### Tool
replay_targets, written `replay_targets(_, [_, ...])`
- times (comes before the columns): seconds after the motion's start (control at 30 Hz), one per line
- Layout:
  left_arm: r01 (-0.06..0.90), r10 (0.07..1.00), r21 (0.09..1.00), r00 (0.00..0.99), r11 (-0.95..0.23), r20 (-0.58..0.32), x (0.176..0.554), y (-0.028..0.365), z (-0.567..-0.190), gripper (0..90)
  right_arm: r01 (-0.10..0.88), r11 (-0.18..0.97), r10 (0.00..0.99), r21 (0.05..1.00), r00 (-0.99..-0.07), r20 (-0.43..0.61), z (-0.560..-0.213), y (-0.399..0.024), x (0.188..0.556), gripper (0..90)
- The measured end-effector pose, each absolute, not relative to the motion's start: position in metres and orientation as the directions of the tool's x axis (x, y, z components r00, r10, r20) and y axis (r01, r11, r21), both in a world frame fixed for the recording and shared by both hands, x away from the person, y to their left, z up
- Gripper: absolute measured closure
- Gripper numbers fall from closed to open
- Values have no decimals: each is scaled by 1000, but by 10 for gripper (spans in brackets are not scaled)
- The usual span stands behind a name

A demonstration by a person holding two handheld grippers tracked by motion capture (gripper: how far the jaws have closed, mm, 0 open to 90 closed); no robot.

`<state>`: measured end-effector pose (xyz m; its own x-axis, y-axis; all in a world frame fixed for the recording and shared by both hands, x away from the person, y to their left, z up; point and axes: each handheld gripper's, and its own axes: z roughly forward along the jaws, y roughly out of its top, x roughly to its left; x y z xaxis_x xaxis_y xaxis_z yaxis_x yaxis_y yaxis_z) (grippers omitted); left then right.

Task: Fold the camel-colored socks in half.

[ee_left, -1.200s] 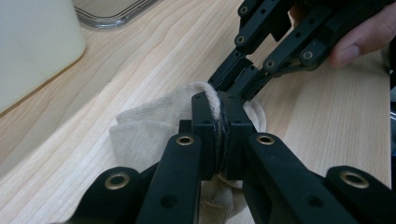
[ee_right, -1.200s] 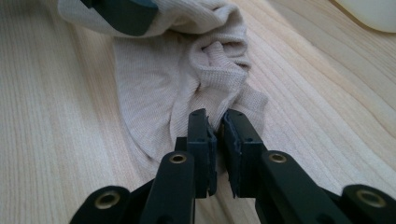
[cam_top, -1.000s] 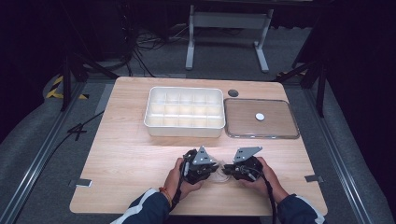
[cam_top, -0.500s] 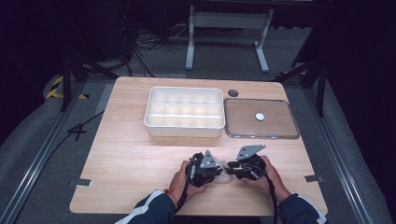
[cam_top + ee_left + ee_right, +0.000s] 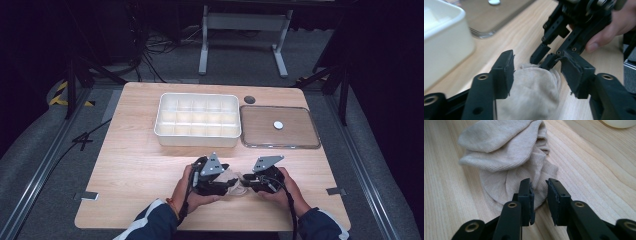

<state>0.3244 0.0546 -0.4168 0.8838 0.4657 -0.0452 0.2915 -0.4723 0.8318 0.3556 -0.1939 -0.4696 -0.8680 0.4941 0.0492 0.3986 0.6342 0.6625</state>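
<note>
Beige knit sock [image 5: 509,162], bunched into a soft heap, lies on the pale wood surface [image 5: 135,170] near my edge, between my two hands. My left hand-held gripper [image 5: 536,72] has just been opening; its jaws now stand apart on either side of the sock, the cloth between them but the pads not pressing on it, so the sock is released on that side. My right hand-held gripper [image 5: 539,195] points at the sock from the opposite side, its jaws a narrow gap apart with the hem of the cloth just in front of the tips; nothing sits between the pads. In the left gripper view the right hand-held gripper's tips touch down at the far end of the sock. Farther off on the surface sits a white compartment tray [image 5: 197,135], and just beside it a clear lid [image 5: 300,140] lying flat.
</note>
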Motion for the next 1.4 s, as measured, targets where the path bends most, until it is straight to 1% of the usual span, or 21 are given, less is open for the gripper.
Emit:
replay_targets(0.07, [295, 456, 825, 888, -483, -50, 323, 69, -415, 520, 400, 633, 494, 663, -868, 51, -470, -194, 356, 732])
replay_targets(0.17, [296, 428, 802, 902, -518, -56, 322, 82, -423, 643, 395, 635, 491, 664, -870, 49, -470, -194, 356, 735])
replay_targets(0.23, [313, 417, 779, 906, -542, -74, 321, 85, -435, 680, 396, 635, 490, 663, -870, 49, -470, -193, 355, 735])
replay_targets(0.3, [309, 397, 746, 916, -590, -65, 319, 80, -446, 670, 392, 639, 491, 662, -870, 42, -469, -192, 355, 736])
replay_targets(0.37, [285, 378, 719, 925, -634, -33, 318, 73, -451, 625, 387, 644, 490, 660, -871, 32, -469, -191, 354, 736])
replay_targets(0.4, [283, 389, 714, 921, -641, -16, 317, 69, -453, 617, 387, 644, 491, 660, -871, 32, -469, -191, 354, 737])
replay_targets(0.5, [290, 398, 713, 917, -639, -16, 319, 61, -458, 637, 385, 643, 489, 663, -871, 31, -469, -191, 354, 739])
replay_targets(0.57, [282, 391, 693, 921, -663, -1, 322, 57, -462, 644, 384, 642, 489, 664, -872, 32, -470, -191, 354, 739])
replay_targets(0.6, [293, 404, 687, 915, -665, 1, 321, 56, -465, 649, 383, 643, 488, 663, -872, 31, -470, -191, 354, 740])
replay_targets(0.67, [286, 397, 691, 918, -664, 2, 322, 55, -466, 677, 385, 644, 488, 662, -872, 32, -469, -191, 353, 740])
replay_targets(0.7, [288, 398, 693, 917, -660, -2, 323, 55, -468, 677, 381, 645, 486, 663, -873, 29, -469, -191, 354, 740])
replay_targets(0.8, [290, 406, 696, 914, -657, 2, 325, 54, -468, 782, 383, 644, 487, 662, -873, 32, -469, -191, 354, 741])
replay_targets(0.87, [285, 408, 702, 913, -652, 8, 326, 54, -468, 837, 382, 646, 487, 661, -873, 30, -469, -191, 353, 741])
replay_targets(0.9, [284, 404, 705, 915, -650, 4, 327, 54, -468, 858, 382, 647, 486, 660, -873, 28, -469, -190, 353, 742])
replay_targets(1.0, [286, 398, 713, 917, -640, -10, 327, 52, -467, 873, 379, 648, 484, 660, -875, 28, -469, -190, 353, 742])
replay_targets(1.03, [280, 395, 718, 919, -638, -8, 327, 52, -467, 874, 378, 648, 483, 661, -875, 27, -469, -190, 354, 741])
replay_targets(1.13, [305, 402, 750, 914, -588, -56, 328, 51, -465, 875, 376, 649, 483, 661, -875, 23, -469, -189, 354, 742])
replay_targets(1.17, [301, 401, 753, 915, -585, -55, 329, 50, -464, 874, 376, 650, 484, 660, -875, 21, -469, -189, 354, 742])
replay_targets(1.3, [319, 399, 741, 914, -591, -75, 329, 44, -472, 869, 371, 650, 484, 663, -875, 15, -469, -188, 354, 742])
replay_targets(1.4, [329, 399, 742, 913, -584, -91, 330, 45, -476, 850, 379, 644, 492, 664, -871, 20, -469, -189, 354, 720])
